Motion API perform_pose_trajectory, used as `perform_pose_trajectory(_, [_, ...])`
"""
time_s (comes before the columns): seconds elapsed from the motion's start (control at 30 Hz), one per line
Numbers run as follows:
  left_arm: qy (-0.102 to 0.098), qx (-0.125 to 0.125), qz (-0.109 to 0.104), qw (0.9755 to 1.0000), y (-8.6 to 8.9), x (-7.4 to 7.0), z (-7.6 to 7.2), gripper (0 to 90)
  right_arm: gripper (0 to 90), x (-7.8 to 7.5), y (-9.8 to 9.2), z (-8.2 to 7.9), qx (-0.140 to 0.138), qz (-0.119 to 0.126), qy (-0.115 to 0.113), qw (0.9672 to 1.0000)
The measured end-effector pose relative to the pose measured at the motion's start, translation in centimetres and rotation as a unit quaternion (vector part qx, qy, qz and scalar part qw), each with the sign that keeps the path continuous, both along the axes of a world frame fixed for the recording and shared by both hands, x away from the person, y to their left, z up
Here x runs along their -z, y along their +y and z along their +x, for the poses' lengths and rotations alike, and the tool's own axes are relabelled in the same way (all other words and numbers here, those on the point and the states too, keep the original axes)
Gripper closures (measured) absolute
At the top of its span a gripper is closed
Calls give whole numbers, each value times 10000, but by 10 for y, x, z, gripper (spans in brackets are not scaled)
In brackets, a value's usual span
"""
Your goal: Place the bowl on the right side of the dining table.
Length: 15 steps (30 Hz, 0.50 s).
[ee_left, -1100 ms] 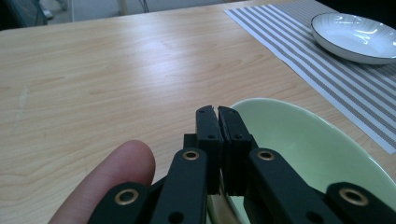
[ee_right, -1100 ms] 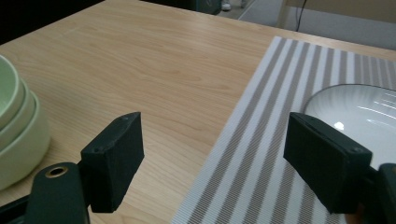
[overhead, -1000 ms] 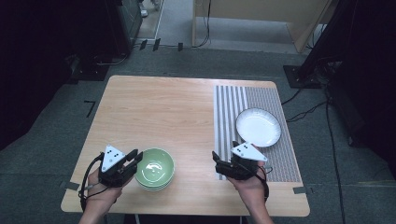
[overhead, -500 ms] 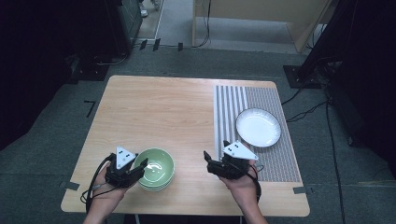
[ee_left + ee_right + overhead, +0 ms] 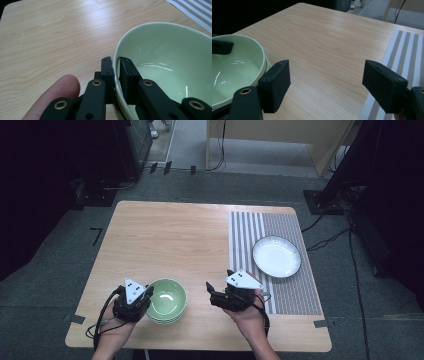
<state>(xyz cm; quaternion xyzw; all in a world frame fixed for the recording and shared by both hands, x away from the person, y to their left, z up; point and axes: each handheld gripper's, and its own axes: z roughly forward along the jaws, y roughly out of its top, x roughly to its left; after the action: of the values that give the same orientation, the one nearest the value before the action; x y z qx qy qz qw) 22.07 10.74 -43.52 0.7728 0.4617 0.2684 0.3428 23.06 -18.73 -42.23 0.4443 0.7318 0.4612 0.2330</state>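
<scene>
Pale wooden tabletop (image 5: pixel 165 240) carries a stack of glossy green ceramic bowls (image 5: pixel 167 300) near its front edge, where the left gripper (image 5: pixel 115 67), jaws just closing, pinches the top rim, best lifted straight while the right gripper (image 5: pixel 325 82) waits open.

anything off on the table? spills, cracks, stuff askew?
Nothing stands out. The green bowl sits upright on a stack and looks empty and intact, with the left gripper clamped on its rim. The white plate lies flat on the striped mat. No spills.

free: bare table (image 5: pixel 170 240) centre | obstacles: green bowl (image 5: pixel 167 300), white plate (image 5: pixel 276 256)
</scene>
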Motion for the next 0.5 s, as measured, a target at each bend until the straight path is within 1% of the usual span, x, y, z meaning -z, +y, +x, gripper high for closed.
perform_pose_trajectory(0.07, [-34,8,1,10000,0,0,0,820,220,0,1,0,-18,-12,-5,10000])
perform_pose_trajectory(0.13, [-129,62,51,9999,-1,0,-2,820,222,2,7,1,-81,-16,32,10000])
perform_pose_trajectory(0.17, [-129,62,51,9999,-1,0,-2,821,222,2,7,1,-81,-16,32,10000])
perform_pose_trajectory(0.27, [-187,77,-3,9998,0,0,-2,822,223,4,13,1,-135,-1,61,9999])
perform_pose_trajectory(0.3, [-230,91,-70,9997,1,-1,-3,829,223,5,17,2,-175,-11,72,9998])
perform_pose_trajectory(0.33, [-247,111,-256,9993,2,-5,-4,829,223,5,17,2,-175,-11,72,9998])
perform_pose_trajectory(0.37, [-326,131,-161,9993,1,-7,-5,827,224,6,19,2,-185,-9,82,9998])
perform_pose_trajectory(0.4, [-468,144,38,9988,-2,-8,-8,827,226,7,23,3,-216,-1,93,9997])
perform_pose_trajectory(0.47, [-480,145,53,9987,-3,-8,-8,828,227,7,24,3,-230,-9,97,9997])
perform_pose_trajectory(0.5, [-474,157,22,9987,-2,-8,-8,828,228,7,26,3,-240,-5,98,9997])
